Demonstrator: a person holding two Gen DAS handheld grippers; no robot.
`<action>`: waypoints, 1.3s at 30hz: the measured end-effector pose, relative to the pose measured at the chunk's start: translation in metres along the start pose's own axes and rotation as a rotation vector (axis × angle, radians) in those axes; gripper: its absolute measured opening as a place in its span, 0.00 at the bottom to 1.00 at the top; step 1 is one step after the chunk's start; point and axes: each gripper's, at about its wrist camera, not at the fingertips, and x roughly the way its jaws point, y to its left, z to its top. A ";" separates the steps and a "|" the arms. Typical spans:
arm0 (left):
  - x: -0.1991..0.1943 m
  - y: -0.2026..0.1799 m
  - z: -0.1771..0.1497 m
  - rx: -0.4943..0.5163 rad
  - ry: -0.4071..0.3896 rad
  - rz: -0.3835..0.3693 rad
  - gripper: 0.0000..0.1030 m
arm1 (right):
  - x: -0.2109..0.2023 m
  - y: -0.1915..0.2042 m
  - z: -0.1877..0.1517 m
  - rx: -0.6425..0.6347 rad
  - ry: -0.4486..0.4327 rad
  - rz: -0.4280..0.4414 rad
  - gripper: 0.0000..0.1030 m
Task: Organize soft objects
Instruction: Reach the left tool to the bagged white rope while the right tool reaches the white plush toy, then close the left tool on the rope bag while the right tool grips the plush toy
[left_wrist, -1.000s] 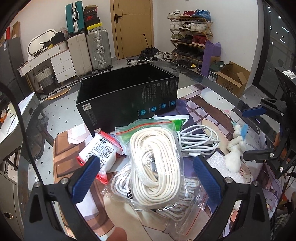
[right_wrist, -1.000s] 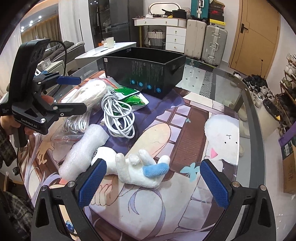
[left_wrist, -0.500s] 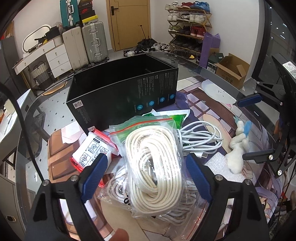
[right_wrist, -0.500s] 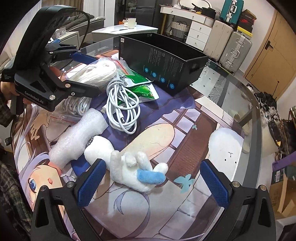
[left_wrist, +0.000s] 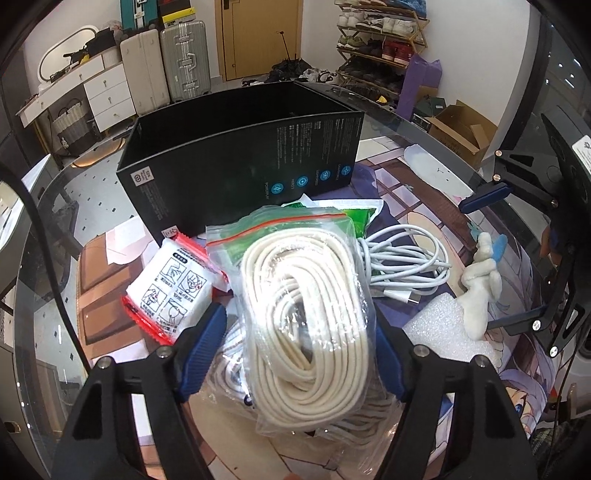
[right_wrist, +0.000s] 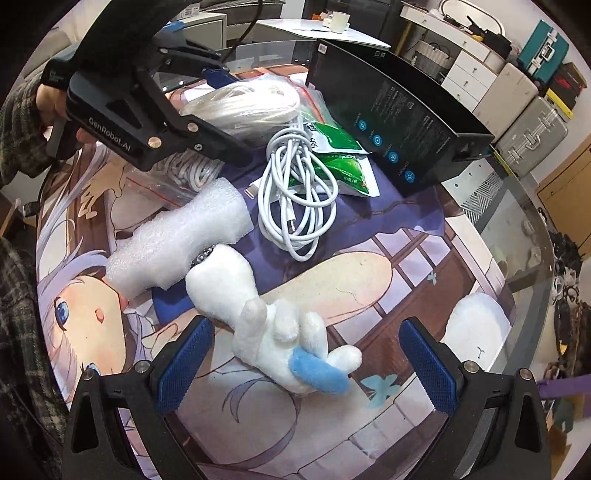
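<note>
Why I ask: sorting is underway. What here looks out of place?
The black box looks empty from here while the soft items lie jumbled beside it: bagged cord, white cable, foam and plush toy, which lies on its side.

Left gripper (left_wrist: 295, 354) jaws pressed on both sides of bagged white rope (left_wrist: 306, 332), lifted in front of black box (left_wrist: 240, 162). Red-edged packet (left_wrist: 173, 288) left of rope; plush toy (left_wrist: 480, 288) well right.

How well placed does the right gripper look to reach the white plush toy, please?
Probably well placed, yes: the right gripper is open, with the white plush toy lying between its fingers and nothing over it. The foam roll only touches the toy's far end.
</note>
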 end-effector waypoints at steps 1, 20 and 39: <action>0.002 0.002 0.000 -0.012 0.012 -0.009 0.72 | 0.001 0.000 0.001 -0.004 -0.001 0.006 1.00; -0.012 0.013 0.003 -0.059 0.015 -0.047 0.54 | 0.005 -0.001 0.010 -0.008 0.021 0.081 0.74; -0.033 0.022 0.005 -0.114 0.010 -0.069 0.35 | -0.013 0.003 0.004 0.081 0.041 0.151 0.34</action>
